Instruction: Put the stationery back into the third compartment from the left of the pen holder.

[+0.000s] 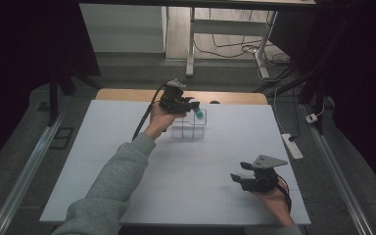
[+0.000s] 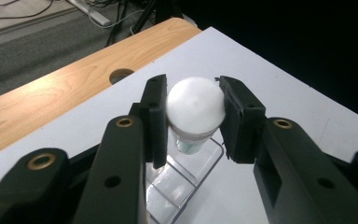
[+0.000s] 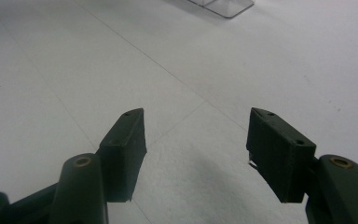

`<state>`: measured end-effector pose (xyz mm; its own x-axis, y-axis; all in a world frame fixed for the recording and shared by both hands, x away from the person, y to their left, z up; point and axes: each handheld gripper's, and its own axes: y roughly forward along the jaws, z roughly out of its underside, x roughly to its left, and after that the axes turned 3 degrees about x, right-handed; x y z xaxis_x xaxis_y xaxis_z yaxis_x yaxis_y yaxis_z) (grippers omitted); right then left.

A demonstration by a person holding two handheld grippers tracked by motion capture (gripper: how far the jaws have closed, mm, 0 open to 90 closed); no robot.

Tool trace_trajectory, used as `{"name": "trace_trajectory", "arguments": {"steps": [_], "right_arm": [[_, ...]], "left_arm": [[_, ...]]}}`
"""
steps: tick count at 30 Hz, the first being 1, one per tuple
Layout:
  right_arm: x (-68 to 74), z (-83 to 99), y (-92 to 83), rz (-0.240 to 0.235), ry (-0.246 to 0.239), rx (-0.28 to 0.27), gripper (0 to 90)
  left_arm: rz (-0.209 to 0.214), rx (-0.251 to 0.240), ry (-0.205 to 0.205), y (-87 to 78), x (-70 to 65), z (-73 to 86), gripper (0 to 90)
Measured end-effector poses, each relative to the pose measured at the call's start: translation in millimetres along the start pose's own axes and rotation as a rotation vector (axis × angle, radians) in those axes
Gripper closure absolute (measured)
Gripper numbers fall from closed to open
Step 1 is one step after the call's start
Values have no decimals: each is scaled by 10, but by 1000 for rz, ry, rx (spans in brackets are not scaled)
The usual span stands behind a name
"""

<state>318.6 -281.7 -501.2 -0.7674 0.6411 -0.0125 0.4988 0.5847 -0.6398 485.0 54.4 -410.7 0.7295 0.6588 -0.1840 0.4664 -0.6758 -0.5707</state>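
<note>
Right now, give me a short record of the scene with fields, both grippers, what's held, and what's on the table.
left gripper: shut on the bottle, above the clear organizer
bottle: white cap between the jaws, greenish body below
clear organizer: compartmented tray at the far middle of the white table
right gripper: open, holding nothing, low over bare table at the near right
far edge: wooden board with a round hole

A white tabletop (image 1: 127,161) lay over a wooden desk (image 1: 127,94); grey floor (image 1: 24,147), black curtains (image 1: 24,44) surrounded it.
</note>
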Motion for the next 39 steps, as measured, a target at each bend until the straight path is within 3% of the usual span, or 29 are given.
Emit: {"name": "trace_trajectory", "arguments": {"steps": [6,7,9,10,16,21,24,26,29,34,39], "right_arm": [[-1,5,7,-1,-3,7,364],[-1,5,6,-1,-3,8,363],[-2,6,5,1,-1,8,363],[-3,7,4,2,0,8,363],[-7,17,-1,7,2,5,361],[-21,22,-22,14,7,-2,354],[-27,28,-25,17,9,-6,350],[-31,30,-26,17,10,-6,346],[-34,29,-20,19,10,-5,342],[-26,27,-8,17,7,5,340],[-34,30,0,17,6,12,335]], "left_arm": [[-1,19,12,51,-12,16,628],[-10,12,17,51,-21,18,597],[-17,5,20,27,-33,11,418],[-19,3,26,0,-39,12,393],[15,13,79,-226,-100,151,377],[12,36,122,-496,-193,475,377],[37,53,136,-703,-263,725,372],[12,70,158,-852,-308,908,372],[-12,82,152,-1000,-315,1120,372],[-44,71,105,-1213,-263,1456,373],[-83,76,93,-1383,-253,1717,374]]}}
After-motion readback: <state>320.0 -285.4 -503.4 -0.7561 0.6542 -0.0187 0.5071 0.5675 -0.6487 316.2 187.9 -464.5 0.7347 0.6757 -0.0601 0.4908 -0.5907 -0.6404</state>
